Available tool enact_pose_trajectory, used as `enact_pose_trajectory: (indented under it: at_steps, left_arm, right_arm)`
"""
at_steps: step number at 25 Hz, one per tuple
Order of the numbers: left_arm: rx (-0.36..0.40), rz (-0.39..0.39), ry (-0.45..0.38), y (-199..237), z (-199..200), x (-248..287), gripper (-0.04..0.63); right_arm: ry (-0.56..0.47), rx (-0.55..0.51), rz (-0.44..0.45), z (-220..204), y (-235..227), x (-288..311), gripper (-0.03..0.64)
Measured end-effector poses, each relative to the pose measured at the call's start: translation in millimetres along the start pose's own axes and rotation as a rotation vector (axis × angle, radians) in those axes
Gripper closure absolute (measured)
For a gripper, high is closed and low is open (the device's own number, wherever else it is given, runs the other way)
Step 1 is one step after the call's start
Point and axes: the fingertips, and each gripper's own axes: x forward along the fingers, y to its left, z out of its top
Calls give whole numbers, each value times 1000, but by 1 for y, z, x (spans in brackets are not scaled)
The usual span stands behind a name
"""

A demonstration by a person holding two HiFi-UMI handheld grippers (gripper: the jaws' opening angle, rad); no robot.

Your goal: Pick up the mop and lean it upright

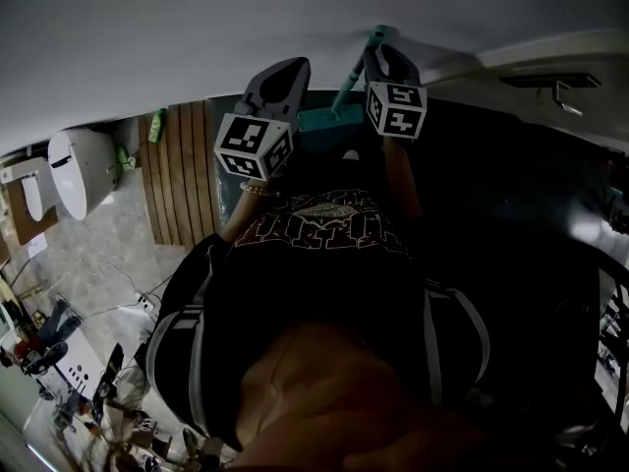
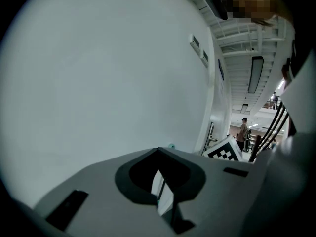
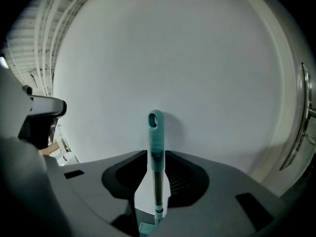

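Note:
The mop's teal handle (image 3: 156,147) stands upright against the white wall (image 3: 163,58), its looped tip (image 3: 155,121) at the top. It rises through the gap of my right gripper (image 3: 157,174), whose jaws stand open on either side without pressing on it. From the head view the handle (image 1: 350,79) runs down to the teal mop head (image 1: 318,118) by the wall's foot, between my left gripper (image 1: 280,79) and right gripper (image 1: 385,59). My left gripper (image 2: 162,181) is open and holds nothing. A small teal tip (image 2: 171,145) shows just over its body.
A wooden slatted floor strip (image 1: 177,170) and a white toilet (image 1: 79,165) lie to the left in the head view. A door handle (image 3: 301,117) is on the right of the wall. Cables and gear (image 1: 88,372) crowd the lower left. A distant person (image 2: 243,132) stands down the hall.

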Motion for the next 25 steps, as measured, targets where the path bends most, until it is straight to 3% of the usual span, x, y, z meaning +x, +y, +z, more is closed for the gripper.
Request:
enact_pose_trajectory:
  at_steps: [3, 6, 9, 25]
  left_arm:
    - [7, -10, 4, -5, -2, 2, 558]
    - [9, -28, 6, -10, -4, 4, 558]
    - [11, -50, 14, -17, -6, 7, 558]
    - [26, -195, 68, -64, -20, 23, 558]
  right_arm:
    - [-35, 12, 34, 6, 4, -11, 499]
    - [-59, 11, 37, 11, 7, -23, 574]
    - [-63, 10, 40, 11, 11, -35, 595]
    - [-100, 82, -28, 14, 14, -110, 598]
